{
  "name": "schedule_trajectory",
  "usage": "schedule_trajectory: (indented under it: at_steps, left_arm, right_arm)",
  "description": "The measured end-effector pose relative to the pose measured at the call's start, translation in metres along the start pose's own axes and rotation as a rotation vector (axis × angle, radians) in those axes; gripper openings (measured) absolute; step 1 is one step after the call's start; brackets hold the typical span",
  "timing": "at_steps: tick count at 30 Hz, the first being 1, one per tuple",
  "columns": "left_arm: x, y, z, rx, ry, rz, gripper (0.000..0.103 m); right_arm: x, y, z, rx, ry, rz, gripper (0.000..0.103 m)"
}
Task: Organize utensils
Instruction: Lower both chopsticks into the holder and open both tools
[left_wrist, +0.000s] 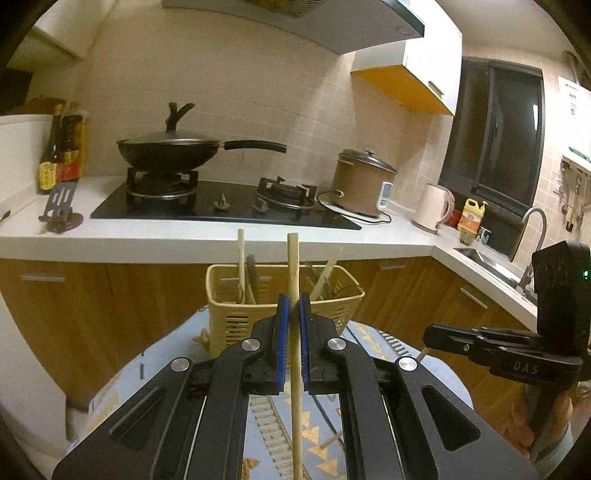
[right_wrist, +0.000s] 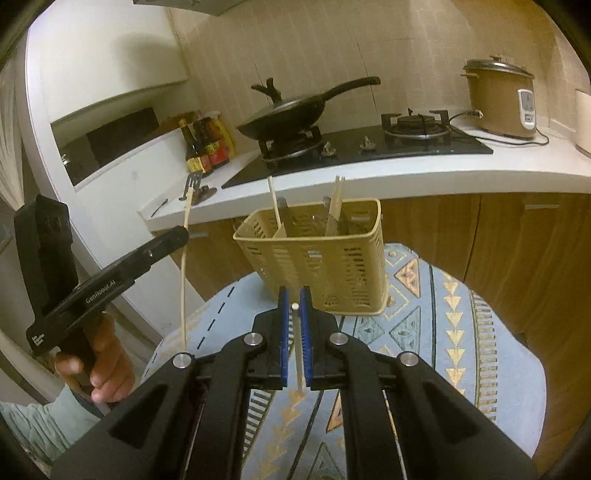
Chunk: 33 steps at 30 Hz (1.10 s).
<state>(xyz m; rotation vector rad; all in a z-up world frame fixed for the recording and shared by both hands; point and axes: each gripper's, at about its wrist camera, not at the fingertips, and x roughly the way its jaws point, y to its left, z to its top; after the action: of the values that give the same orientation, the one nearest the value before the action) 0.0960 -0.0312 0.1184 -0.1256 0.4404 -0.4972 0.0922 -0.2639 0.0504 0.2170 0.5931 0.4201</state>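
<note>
A yellow slotted utensil basket (left_wrist: 236, 321) (right_wrist: 314, 266) stands on a round table with a blue patterned cloth (left_wrist: 266, 417) (right_wrist: 424, 332). Several wooden and dark-handled utensils stand in it. My left gripper (left_wrist: 294, 301) is shut on a long wooden chopstick (left_wrist: 294, 354) held upright just in front of the basket. In the right wrist view the left gripper (right_wrist: 181, 232) holds it left of the basket. My right gripper (right_wrist: 294, 295) is shut on a pale chopstick (right_wrist: 297, 350) pointing at the basket. It shows at the right in the left wrist view (left_wrist: 428, 334).
Behind the table runs a white counter (left_wrist: 184, 240) with wooden cabinets below. On it are a black hob with a lidded wok (left_wrist: 170, 147), a brown rice cooker (left_wrist: 360, 184), a kettle (left_wrist: 432, 208), sauce bottles (left_wrist: 62, 147) and a sink (left_wrist: 487, 258). A loose wooden stick (left_wrist: 330, 441) lies on the cloth.
</note>
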Motion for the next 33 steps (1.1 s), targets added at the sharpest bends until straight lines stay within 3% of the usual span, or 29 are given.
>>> schedule_trajectory:
  at_steps: [12,23,33]
  left_arm:
    - [0.001,0.012,-0.003,-0.019,0.002,-0.008,0.003]
    - [0.006,0.024,-0.008,-0.034,0.019,0.001,0.003]
    - [0.004,0.025,0.048,-0.036,-0.176,-0.007,0.003]
  right_arm:
    - [0.029,0.002,-0.019,0.021,0.066,0.012,0.005]
    - [0.039,-0.001,-0.023,0.06,0.047,0.048,0.003]
    - [-0.012,0.023,0.043,-0.041,-0.088,0.07,0.003]
